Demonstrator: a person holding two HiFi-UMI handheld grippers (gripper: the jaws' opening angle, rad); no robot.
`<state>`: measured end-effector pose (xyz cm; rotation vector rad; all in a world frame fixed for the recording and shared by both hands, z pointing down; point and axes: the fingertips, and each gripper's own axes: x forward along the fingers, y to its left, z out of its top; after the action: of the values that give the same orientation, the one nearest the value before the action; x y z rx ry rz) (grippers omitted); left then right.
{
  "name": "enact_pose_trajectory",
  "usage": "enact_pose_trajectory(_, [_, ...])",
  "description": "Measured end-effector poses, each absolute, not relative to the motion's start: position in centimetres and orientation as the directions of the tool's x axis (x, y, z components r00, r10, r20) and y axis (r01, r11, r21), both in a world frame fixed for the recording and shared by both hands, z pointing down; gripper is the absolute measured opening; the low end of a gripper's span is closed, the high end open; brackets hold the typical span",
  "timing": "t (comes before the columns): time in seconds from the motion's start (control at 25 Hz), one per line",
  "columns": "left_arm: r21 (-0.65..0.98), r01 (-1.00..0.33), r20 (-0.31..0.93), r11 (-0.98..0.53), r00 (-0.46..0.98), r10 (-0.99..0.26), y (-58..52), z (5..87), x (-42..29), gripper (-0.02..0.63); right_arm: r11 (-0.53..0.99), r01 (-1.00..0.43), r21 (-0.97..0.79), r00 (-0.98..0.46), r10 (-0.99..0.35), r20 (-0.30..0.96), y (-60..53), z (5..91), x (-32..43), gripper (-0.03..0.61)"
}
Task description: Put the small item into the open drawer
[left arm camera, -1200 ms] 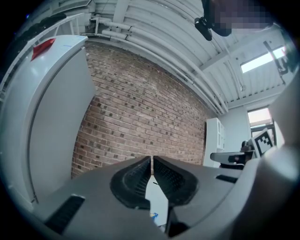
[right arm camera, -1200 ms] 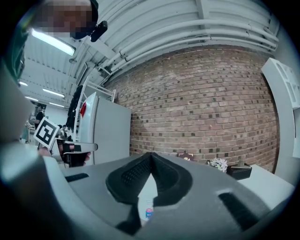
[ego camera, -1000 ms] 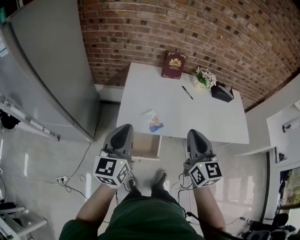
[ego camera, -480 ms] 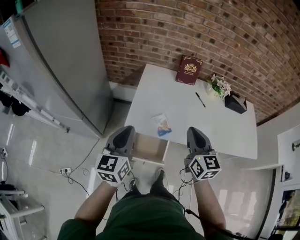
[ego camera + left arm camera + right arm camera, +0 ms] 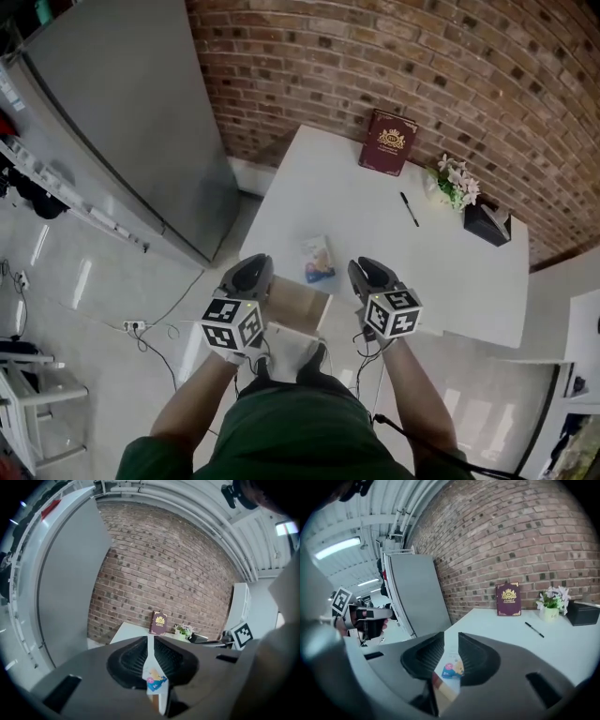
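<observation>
While the right gripper (image 5: 365, 273) is spreading empty jaws and the left gripper (image 5: 251, 268) is staying clenched, both are nearing the small blue-and-white flat packet (image 5: 318, 259) just ahead; they are partly hiding the open wooden drawer (image 5: 300, 304) below.

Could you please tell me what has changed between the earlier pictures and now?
Both grippers came down toward the near edge of the table. The right gripper neared the small packet, and its jaws have just been opening, with nothing held between them. The left gripper stayed shut. The packet, the open drawer and the table are unmoved.
</observation>
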<state>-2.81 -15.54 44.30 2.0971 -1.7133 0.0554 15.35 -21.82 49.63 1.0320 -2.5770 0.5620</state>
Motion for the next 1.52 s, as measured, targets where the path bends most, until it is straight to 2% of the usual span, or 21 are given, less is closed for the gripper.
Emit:
enact_pose_trajectory(0.12, [0.317,-0.942,0.35,-0.109,0.223,-0.91,-16.1,46.4,-1.4,0.021,0.678,-0.667,-0.308,-0.725,-0.496,0.477,-23.1,53.2,15.2,0.104])
enact_pose_trajectory(0.28, [0.317,-0.946,0.409,-0.069,0.202,-0.89,-15.7,48.5,-0.3,0.099,0.683,-0.621,-0.384,-0.743,-0.357,0.566,-24.0,59.0,14.3,0.115])
enact_pose_trajectory(0.44, [0.308,-0.951,0.458,-0.025,0.172,-0.872,-14.4,50.1,-0.7,0.117,0.666,-0.615,-0.422,-0.717,-0.248,0.652,-24.5,64.0,13.3,0.121])
enact_pose_trajectory(0.84, [0.329,-0.942,0.514,0.063,0.123,-0.849,-11.2,52.8,-4.2,0.117,0.652,-0.651,-0.388,-0.639,-0.195,0.744,-27.0,69.2,10.7,0.121])
enact_pose_trajectory(1.24, [0.365,-0.927,0.513,0.089,0.12,-0.85,-10.3,53.8,-6.5,0.115,0.571,-0.662,-0.485,-0.655,-0.125,0.746,-26.6,71.4,9.3,0.121])
enact_pose_trajectory(1.52, [0.389,-0.918,0.514,0.083,0.141,-0.846,-9.9,54.4,-6.9,0.114,0.518,-0.635,-0.573,-0.692,-0.052,0.72,-25.5,71.1,8.9,0.052])
